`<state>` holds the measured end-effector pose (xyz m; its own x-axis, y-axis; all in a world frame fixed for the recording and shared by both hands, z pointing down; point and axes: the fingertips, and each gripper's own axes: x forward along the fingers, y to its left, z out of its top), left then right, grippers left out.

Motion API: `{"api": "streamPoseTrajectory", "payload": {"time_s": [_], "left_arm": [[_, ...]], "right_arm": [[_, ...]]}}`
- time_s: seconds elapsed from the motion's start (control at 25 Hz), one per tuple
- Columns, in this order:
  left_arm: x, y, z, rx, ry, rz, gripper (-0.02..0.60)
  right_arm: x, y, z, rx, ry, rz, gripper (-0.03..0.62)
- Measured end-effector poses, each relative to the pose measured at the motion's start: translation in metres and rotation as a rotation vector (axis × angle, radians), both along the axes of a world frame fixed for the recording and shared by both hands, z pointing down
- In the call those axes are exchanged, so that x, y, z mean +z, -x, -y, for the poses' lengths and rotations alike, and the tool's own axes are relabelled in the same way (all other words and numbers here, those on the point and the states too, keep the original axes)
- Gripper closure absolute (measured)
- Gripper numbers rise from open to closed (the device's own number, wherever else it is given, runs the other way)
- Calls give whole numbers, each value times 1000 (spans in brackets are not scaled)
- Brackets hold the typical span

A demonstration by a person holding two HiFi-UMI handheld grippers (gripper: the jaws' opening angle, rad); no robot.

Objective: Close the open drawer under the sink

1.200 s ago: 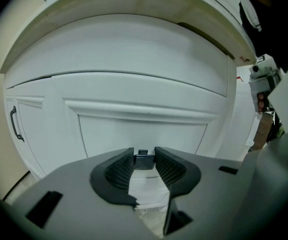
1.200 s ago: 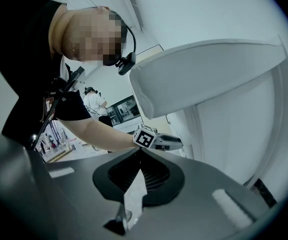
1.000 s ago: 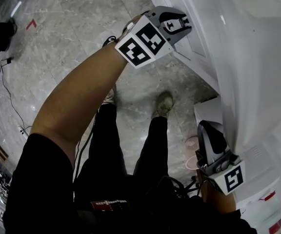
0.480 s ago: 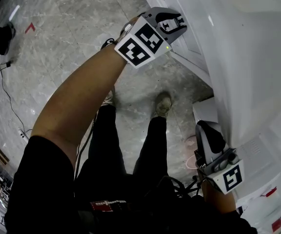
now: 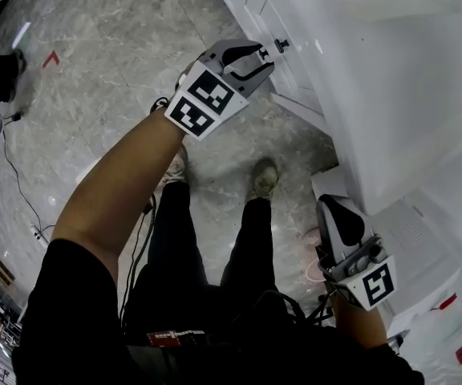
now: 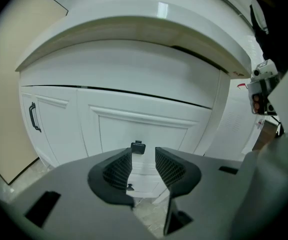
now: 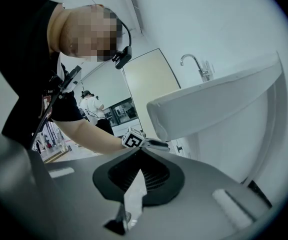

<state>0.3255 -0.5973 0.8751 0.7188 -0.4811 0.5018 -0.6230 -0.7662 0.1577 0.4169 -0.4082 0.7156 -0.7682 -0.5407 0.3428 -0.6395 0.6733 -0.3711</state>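
The white drawer front under the sink carries a small black knob. It looks level with the cabinet face around it, with a thin dark seam along its top. My left gripper is open and empty, a short way back from the knob, which shows just past its tips. In the head view the left gripper hangs close to the knob. My right gripper is shut and empty, low beside the sink's rim, pointing up along the basin.
A cabinet door with a black bar handle stands left of the drawer. The person's legs and shoes are on the marble floor, with a cable at the left. White containers sit at lower right. A tap tops the sink.
My left gripper has drawn back from the cabinet front, down and to the left, and the knob now shows clear of it. The right gripper has hardly moved.
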Motion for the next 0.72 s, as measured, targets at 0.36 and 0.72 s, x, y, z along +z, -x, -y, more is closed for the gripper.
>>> {"api": "streamPoseTrajectory", "payload": {"time_s": [0.36, 0.72], "left_arm": [[-96, 38, -50, -58, -1, -109, 453], [-230, 69, -75, -121, -51, -205, 561]], "right_arm": [[-34, -8, -3, 75, 27, -13, 592], [-98, -18, -10, 148, 30, -57, 592]]}}
